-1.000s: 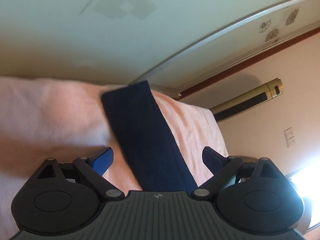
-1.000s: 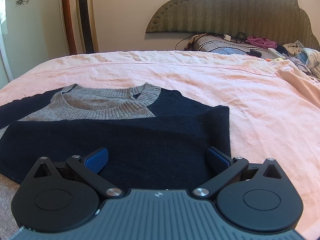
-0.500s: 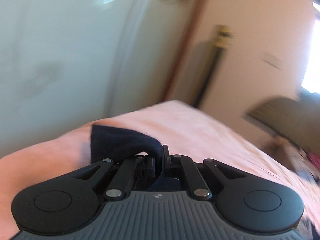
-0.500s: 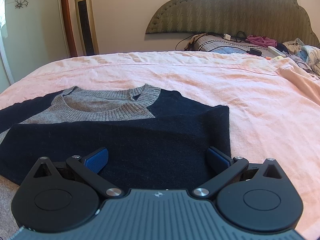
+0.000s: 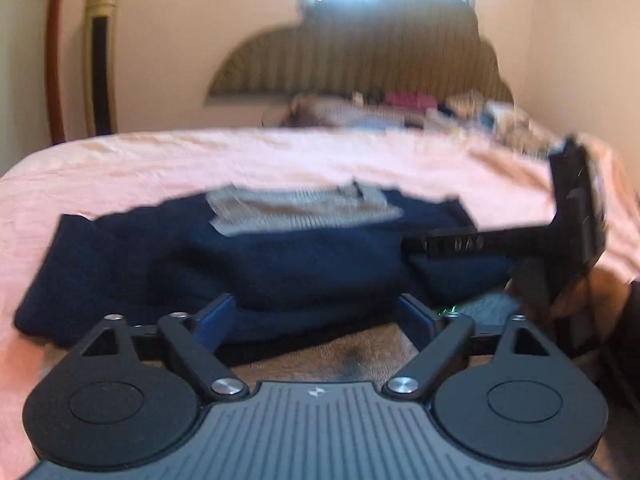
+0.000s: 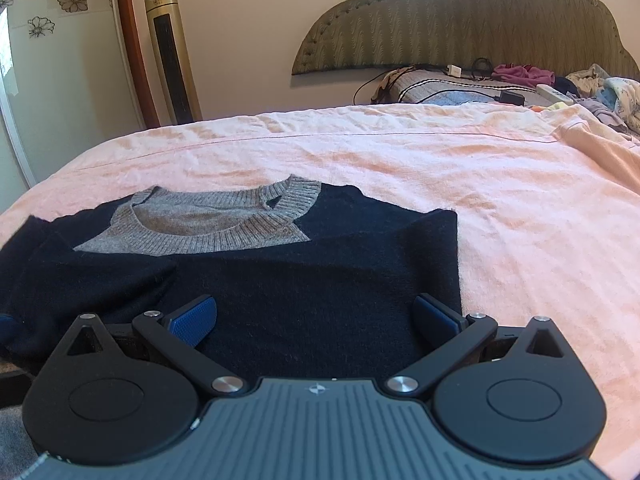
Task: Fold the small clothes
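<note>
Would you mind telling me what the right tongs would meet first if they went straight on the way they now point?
Most likely the navy sweater: the right tongs, open, angle down over its dark body, short of the grey collar. Depth is uncertain.

The left tool (image 5: 316, 318) swings round from facing the wall and glass door to look straight up the bed (image 5: 280, 160) at the headboard (image 5: 360, 60). Half a second back it is pinched shut on a dark sleeve (image 6: 92, 276); now its jaws are opening, nothing between them. That sleeve now lies folded across the sweater (image 6: 304, 280), covering the left front below the grey collar (image 6: 208, 224). The right tool (image 5: 576, 216) now shows in the left view.
</note>
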{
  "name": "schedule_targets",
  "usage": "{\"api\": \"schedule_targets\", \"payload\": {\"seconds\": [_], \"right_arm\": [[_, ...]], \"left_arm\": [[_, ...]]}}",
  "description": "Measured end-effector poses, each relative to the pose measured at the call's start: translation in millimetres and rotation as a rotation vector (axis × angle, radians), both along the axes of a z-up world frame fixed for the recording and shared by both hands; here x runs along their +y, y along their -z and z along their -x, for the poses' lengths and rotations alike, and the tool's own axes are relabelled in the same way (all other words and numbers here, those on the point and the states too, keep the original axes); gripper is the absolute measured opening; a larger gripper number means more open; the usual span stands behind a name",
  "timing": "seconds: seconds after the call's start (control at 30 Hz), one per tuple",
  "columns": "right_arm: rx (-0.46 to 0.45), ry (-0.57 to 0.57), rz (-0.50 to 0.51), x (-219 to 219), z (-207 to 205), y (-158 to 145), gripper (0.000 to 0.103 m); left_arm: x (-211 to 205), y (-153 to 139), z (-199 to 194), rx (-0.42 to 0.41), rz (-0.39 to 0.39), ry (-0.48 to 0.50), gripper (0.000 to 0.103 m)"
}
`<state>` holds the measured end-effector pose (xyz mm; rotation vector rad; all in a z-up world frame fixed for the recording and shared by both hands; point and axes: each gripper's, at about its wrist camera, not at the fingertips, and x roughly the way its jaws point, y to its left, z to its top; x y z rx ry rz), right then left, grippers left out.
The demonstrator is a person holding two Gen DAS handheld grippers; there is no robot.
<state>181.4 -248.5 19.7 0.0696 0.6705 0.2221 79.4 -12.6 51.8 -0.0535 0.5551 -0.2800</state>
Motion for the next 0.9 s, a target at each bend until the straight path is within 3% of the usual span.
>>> {"api": "schedule_targets", "payload": {"seconds": [0.1,0.2,0.23,0.3,0.37,0.47,0.53,0.67,0.7,0.73,0.9], "right_arm": [[0.001,0.000,0.000,0,0,0,0.103],[0.022,0.007,0.004,1,-1,-7,0.103],[0.038,0.031,-0.024,1,0,-14,0.103],[0.046,0.009,-0.181,1,7,-32,0.103],[0.118,-0.093,-0.361,7,7,-42,0.098],[0.340,-0.166,-0.474,27,-11,-32,0.077],[0.433,-0.158,-0.482,38,-21,-19,0.059],[0.442,-0.136,-0.513,46,-25,-12,0.048],[0.437,-0.137,-0.477,50,-25,-12,0.027],[0.422,-0.140,-0.432,53,-24,-13,0.015],[0.305,-0.202,-0.363,41,-18,-48,0.012]], "left_arm": [[18,6,10,-0.018,0.051,-0.054,0.090],[38,23,9,0.059,0.070,-0.130,0.090],[49,26,6,0.109,0.122,-0.169,0.090],[66,26,11,0.071,0.217,-0.226,0.093],[72,28,8,0.086,0.234,-0.272,0.095],[74,28,8,0.080,0.235,-0.266,0.097],[75,27,7,0.078,0.232,-0.264,0.097],[76,31,5,0.076,0.245,-0.266,0.097],[74,32,3,0.076,0.246,-0.266,0.097],[74,32,4,0.075,0.247,-0.266,0.097],[74,34,2,0.073,0.250,-0.265,0.097]]}}
